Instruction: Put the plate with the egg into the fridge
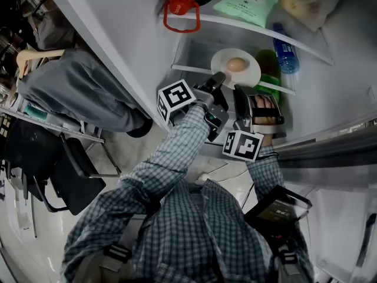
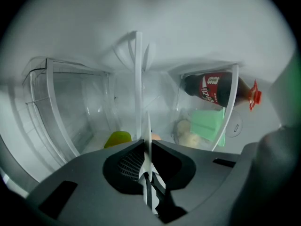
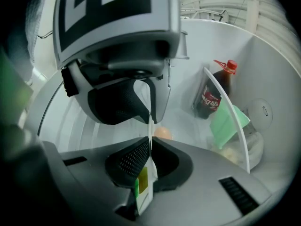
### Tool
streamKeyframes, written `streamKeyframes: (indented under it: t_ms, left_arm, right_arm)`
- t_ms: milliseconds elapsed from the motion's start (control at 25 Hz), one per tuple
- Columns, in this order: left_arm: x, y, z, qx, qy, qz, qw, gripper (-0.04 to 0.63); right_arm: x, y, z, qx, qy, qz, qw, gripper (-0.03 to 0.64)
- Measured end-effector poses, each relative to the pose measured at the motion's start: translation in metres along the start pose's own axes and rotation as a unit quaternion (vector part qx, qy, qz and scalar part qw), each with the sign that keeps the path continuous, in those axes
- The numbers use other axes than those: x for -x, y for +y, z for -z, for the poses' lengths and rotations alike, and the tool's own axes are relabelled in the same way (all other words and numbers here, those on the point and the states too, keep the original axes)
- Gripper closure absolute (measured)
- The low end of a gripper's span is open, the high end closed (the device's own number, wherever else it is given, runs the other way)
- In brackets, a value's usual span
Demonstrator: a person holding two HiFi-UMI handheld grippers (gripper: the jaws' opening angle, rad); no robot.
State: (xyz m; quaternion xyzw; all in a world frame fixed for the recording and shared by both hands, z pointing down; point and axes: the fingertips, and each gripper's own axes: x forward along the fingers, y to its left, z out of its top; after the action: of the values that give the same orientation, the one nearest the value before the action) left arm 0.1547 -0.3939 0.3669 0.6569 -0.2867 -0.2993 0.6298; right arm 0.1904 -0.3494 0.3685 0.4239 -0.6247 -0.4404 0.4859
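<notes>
The left tongs [image 1: 218, 78] and right tongs [image 1: 240, 91] each pinch shut on the plate's [image 1: 221, 61] near rim. The egg [image 1: 237, 64] sits just past them, in the fridge [image 1: 330, 93].

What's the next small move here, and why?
Probably lower the plate level onto the shelf before releasing: left gripper and right gripper both have jaws shut on its rim, the egg lies loose on top, and whether it touches the shelf yet isn't clear.

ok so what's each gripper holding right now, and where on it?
Both hold the plate carrying the egg, by its rim: the left gripper and the right gripper are each shut on its near edge.
</notes>
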Motion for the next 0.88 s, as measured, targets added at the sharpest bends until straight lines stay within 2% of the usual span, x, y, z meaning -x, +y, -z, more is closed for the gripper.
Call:
streamKeyframes:
  t_ms: [280,520,880]
  left_arm:
    - [-0.001,-0.001,-0.001,-0.001,0.003,0.014,0.9999,0.568]
    - [-0.002,-0.003,0.001,-0.017,0.008,0.026,0.9995,0.563]
    - [-0.005,-0.002,0.010,-0.016,0.047,0.052,0.9974,0.557]
  right_arm:
    - [-0.004,-0.002,0.002,0.000,0.002,-0.005,1.000,0.595]
    - [-0.005,-0.002,0.005,-0.004,0.007,-0.009,1.000,0.595]
    - [-0.005,-0.004,0.013,-0.012,0.015,-0.010,1.000,0.595]
